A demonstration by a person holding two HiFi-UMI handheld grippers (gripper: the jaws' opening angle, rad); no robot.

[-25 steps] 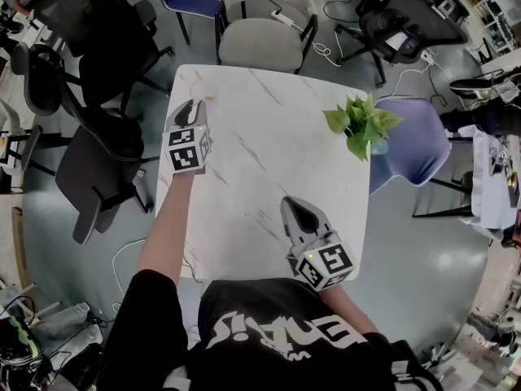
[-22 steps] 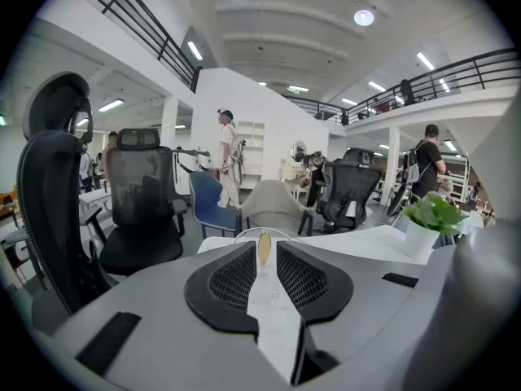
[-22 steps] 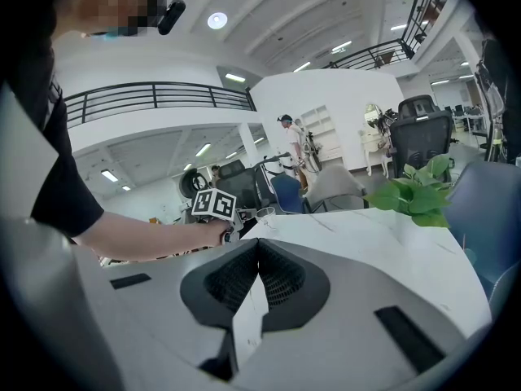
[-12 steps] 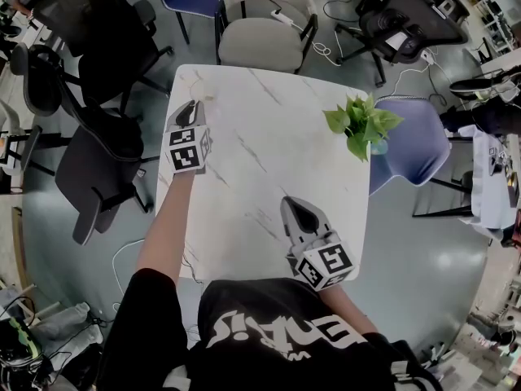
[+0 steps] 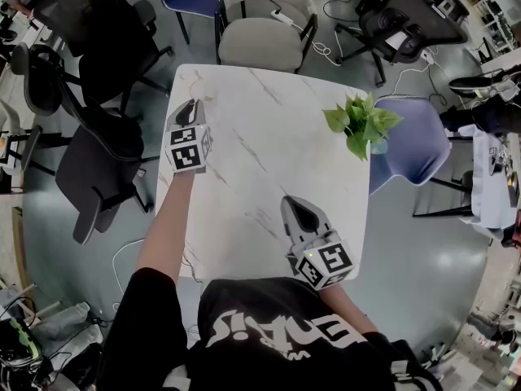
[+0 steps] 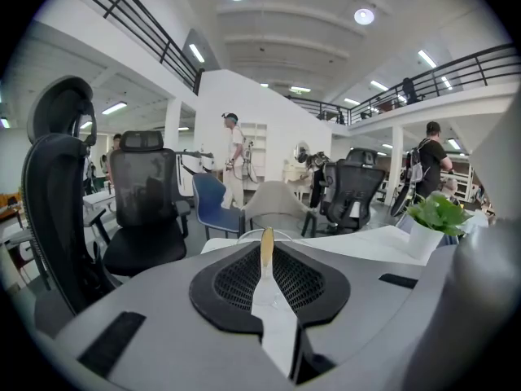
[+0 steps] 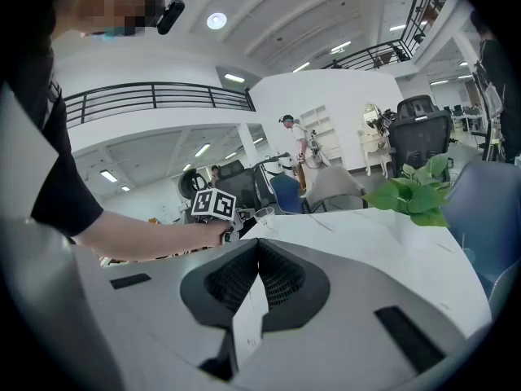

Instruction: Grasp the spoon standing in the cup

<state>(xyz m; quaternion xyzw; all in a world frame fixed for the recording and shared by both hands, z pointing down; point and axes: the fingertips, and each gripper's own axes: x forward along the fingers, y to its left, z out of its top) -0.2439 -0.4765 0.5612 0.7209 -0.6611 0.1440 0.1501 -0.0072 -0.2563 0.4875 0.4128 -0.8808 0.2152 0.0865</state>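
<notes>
spoon (image 6: pixel 266 249) stands in cup (image 7: pixel 264 215) at far-left corner of table (image 5: pixel 269 153), plant (image 5: pixel 361 125) at right edge.

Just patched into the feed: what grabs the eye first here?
The left gripper at the far left corner of the white table: its jaws have just been closing and pinch the pale spoon standing in the clear cup. The right gripper rests shut and empty near the front edge; a green plant stands at the right edge.

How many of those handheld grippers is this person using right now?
2. The left gripper is at the table's far left corner, its jaws having just been closing on the spoon; the right gripper, shut, is near the front edge.
</notes>
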